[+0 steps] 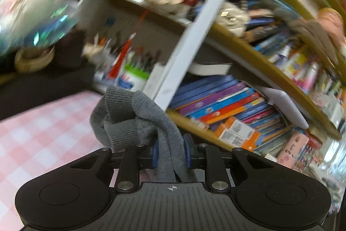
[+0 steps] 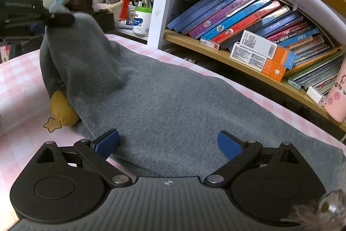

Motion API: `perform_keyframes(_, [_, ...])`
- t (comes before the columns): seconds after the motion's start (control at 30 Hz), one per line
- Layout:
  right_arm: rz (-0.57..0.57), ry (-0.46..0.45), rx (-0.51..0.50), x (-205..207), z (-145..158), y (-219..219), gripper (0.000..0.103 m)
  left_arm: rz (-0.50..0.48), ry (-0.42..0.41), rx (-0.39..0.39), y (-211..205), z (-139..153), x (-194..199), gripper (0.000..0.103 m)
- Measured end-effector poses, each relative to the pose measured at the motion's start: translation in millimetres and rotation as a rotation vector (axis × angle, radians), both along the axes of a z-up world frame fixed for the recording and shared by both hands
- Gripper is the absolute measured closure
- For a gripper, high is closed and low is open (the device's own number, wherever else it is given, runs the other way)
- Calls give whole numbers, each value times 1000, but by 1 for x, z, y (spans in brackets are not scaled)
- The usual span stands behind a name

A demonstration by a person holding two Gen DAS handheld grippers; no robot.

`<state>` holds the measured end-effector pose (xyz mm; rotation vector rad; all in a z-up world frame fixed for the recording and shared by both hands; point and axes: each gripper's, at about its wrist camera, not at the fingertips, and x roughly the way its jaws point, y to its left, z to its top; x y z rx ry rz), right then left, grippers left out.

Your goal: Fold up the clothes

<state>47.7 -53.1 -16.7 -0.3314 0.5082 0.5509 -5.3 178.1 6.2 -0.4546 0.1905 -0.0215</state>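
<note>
Grey garment bunched over left gripper, shelves blurred.

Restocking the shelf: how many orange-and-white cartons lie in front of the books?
2. One orange-and-white carton lies on top, the other carton beneath it at the shelf's front edge, right of the gray sweater. More may hide behind the books.
</note>
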Motion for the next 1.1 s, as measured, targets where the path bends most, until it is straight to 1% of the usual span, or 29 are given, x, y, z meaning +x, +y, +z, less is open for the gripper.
perform_keyframes(0.13, [-1, 18, 17, 2, 0, -2, 3, -45, -64, 112, -35, 22, 1, 82])
perform_keyframes(0.27, [29, 59, 138, 5, 5, -20, 3, -100, -106, 241, -71, 37, 4, 82])
perform_keyframes(0.33, [45, 80, 200, 7, 7, -30, 3, -129, -115, 281, -82, 39, 4, 82])
perform_keyframes(0.4, [-9, 95, 266, 10, 13, -49, 3, -163, -113, 316, -91, 39, 3, 82])
perform_keyframes(0.47, [-73, 107, 334, 11, 17, -74, 3, -202, -107, 352, -97, 37, 2, 91])
perform_keyframes(0.6, [-177, 164, 497, 11, 20, -123, 3, -266, -107, 402, -112, 33, 1, 91])
perform_keyframes(0.67, [-213, 184, 541, 11, 18, -136, 3, -293, -100, 425, -120, 31, 2, 91])
perform_keyframes(0.77, [-238, 194, 554, 12, 17, -142, 3, -299, -74, 422, -124, 26, 5, 90])
perform_keyframes(0.87, [-210, 190, 525, 10, 17, -134, 3, -251, -46, 381, -113, 24, 5, 86])
perform_keyframes(0.9, [-197, 186, 508, 9, 16, -131, 3, -238, -27, 350, -106, 23, 5, 83])
perform_keyframes(0.93, [-186, 182, 487, 9, 16, -127, 3, -225, -2, 309, -97, 21, 5, 76])
perform_keyframes(1.0, [-169, 175, 440, 6, 14, -119, 3, -201, 50, 231, -79, 17, 3, 73])
perform_keyframes(1.03, [-160, 173, 411, 5, 13, -113, 3, -182, 88, 191, -68, 13, 2, 69])
perform_keyframes(1.07, [-150, 167, 381, 4, 12, -109, 3, -153, 128, 150, -56, 9, -1, 58])
perform_keyframes(1.1, [-135, 152, 336, 1, 11, -102, 3, -124, 167, 109, -43, 6, -4, 51])
